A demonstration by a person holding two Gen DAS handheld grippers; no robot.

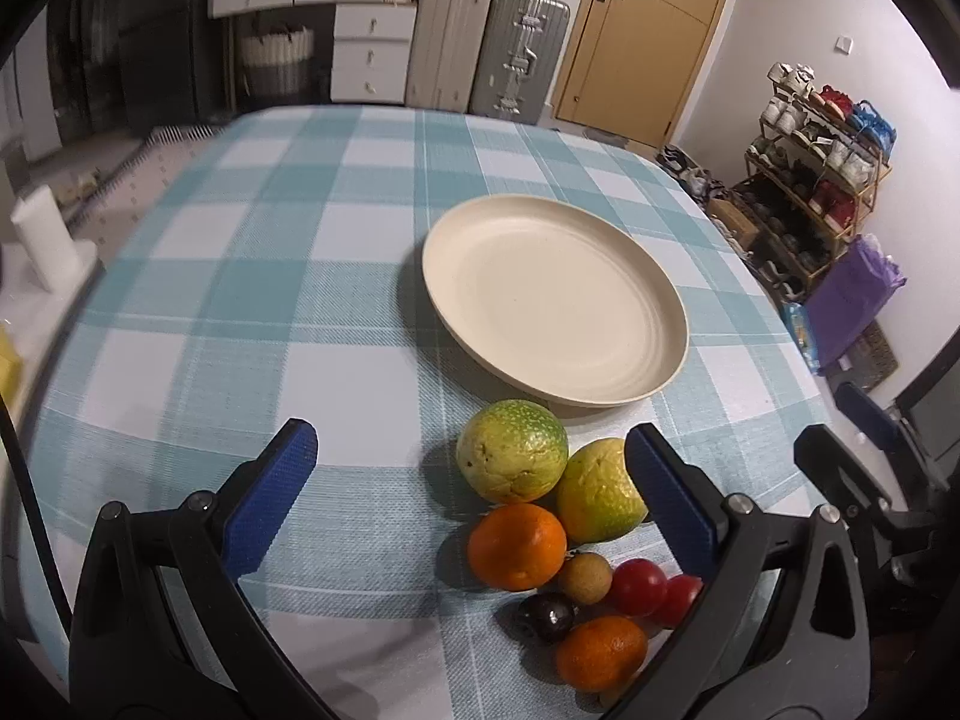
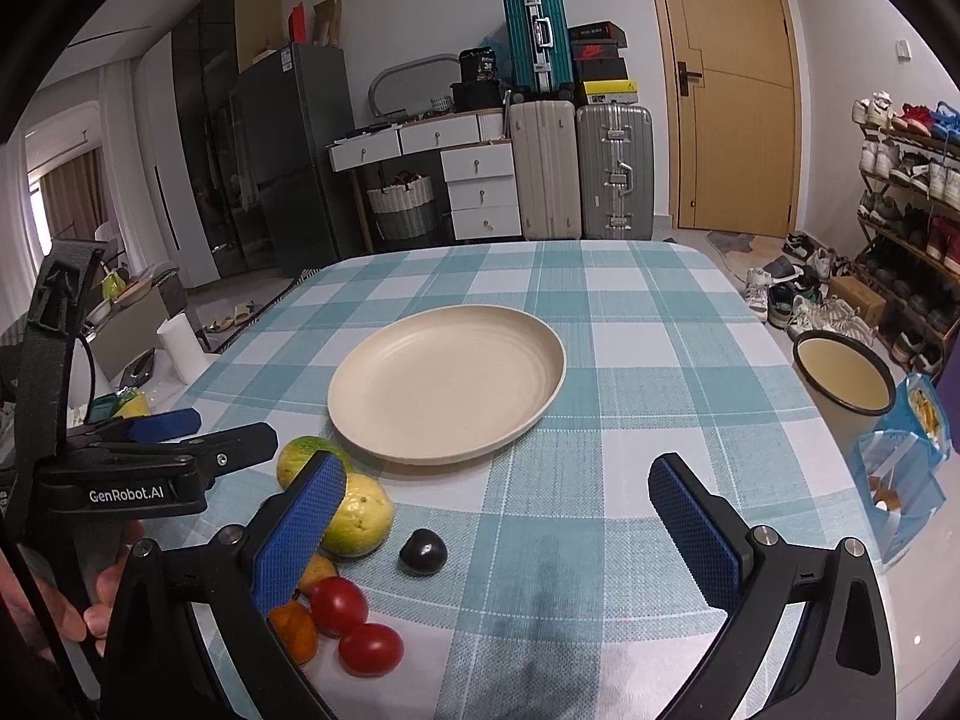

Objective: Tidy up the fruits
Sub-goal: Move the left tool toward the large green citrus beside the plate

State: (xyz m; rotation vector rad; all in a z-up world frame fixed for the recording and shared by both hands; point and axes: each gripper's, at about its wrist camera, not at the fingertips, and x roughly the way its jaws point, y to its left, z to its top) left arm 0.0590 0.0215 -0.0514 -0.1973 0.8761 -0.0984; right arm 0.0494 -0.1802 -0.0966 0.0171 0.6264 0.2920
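Note:
A cream plate (image 1: 555,300) sits empty on the checked tablecloth; it also shows in the right wrist view (image 2: 447,384). In front of it lies a pile of fruit: two green-yellow guavas (image 1: 512,450) (image 1: 600,492), two oranges (image 1: 517,546) (image 1: 601,653), a small brown fruit (image 1: 585,578), two red tomatoes (image 1: 639,587) (image 2: 339,606) and a dark plum (image 1: 546,617) (image 2: 423,551). My left gripper (image 1: 471,456) is open and empty, hovering over the pile. My right gripper (image 2: 498,483) is open and empty, just right of the pile.
The left gripper body (image 2: 144,468) shows at the left of the right wrist view. A cream pot (image 2: 843,381) and a blue bag (image 2: 900,468) stand off the table's right edge. A white roll (image 1: 45,240) stands off the left edge.

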